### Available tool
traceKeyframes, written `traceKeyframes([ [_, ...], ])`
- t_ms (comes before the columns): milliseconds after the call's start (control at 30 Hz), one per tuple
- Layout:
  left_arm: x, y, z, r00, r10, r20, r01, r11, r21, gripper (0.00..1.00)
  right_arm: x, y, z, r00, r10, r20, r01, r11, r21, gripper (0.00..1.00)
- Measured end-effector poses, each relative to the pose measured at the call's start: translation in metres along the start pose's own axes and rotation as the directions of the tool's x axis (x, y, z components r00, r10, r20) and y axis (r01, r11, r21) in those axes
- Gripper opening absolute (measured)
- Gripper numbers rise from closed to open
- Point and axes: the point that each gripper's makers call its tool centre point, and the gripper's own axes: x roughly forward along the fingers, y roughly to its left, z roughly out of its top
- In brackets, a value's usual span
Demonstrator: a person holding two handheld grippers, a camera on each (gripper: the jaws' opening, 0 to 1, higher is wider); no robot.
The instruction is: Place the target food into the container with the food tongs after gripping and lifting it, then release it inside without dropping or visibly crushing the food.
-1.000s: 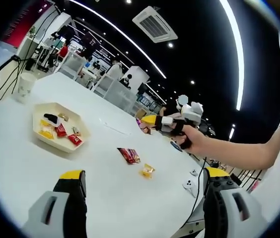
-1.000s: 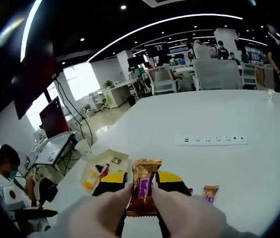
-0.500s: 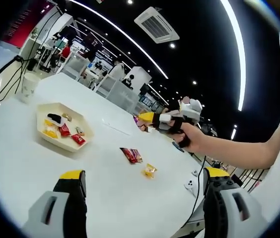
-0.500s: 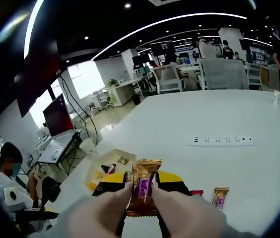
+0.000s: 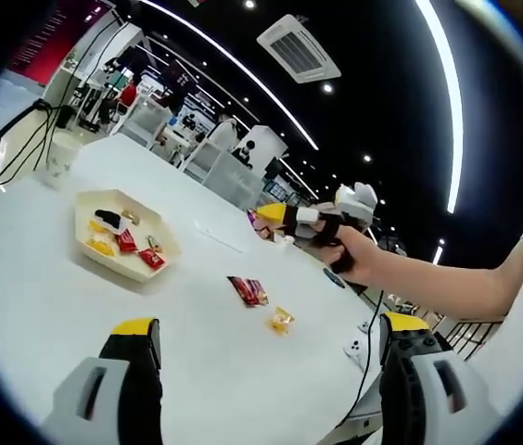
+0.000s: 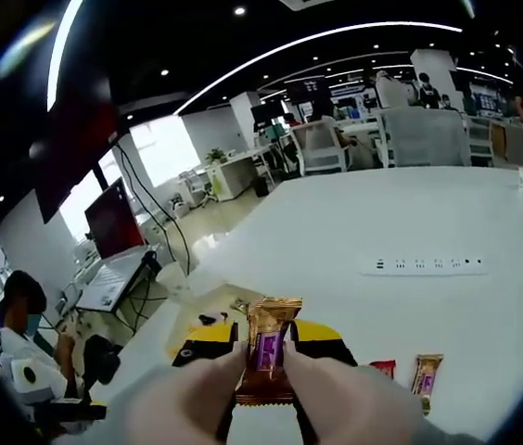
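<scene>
White tabletop (image 5: 48, 278) stretched across the left gripper view, and on its left we saw a cream tray (image 5: 153, 260) with several wrapped snacks in it. Further right, a red packet (image 5: 247, 290) and a small yellow packet (image 5: 281, 321) lay near each other on the bare surface. Our left gripper (image 5: 261, 371) had its jaws spread wide apart, grasping nothing. To the right, raised above the tabletop, our right gripper (image 6: 263, 371) was clenched on a gold-and-purple candy bar (image 6: 265, 352), upright between its jaws. Beyond it lay a white power strip (image 6: 424, 265).
</scene>
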Motion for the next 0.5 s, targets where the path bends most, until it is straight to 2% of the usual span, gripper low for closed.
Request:
traceKeyframes([
  [200,0.0,0.001,0.001,1.0,0.0,0.006,0.0,1.0,-0.001,0.99,0.006,0.007,0.002,1.0,0.012,-0.008,-0.012,1.0,-0.018,0.21],
  [333,-0.002,0.002,0.009,0.999,-0.003,0.047,0.003,1.0,0.007,0.99,0.008,0.009,0.004,1.0,0.016,-0.012,-0.017,1.0,-0.026,0.21],
  [500,-0.002,0.004,0.008,0.999,-0.007,0.039,0.007,1.0,-0.004,0.99,0.014,0.014,0.007,1.0,0.026,-0.016,-0.026,0.999,-0.038,0.21],
])
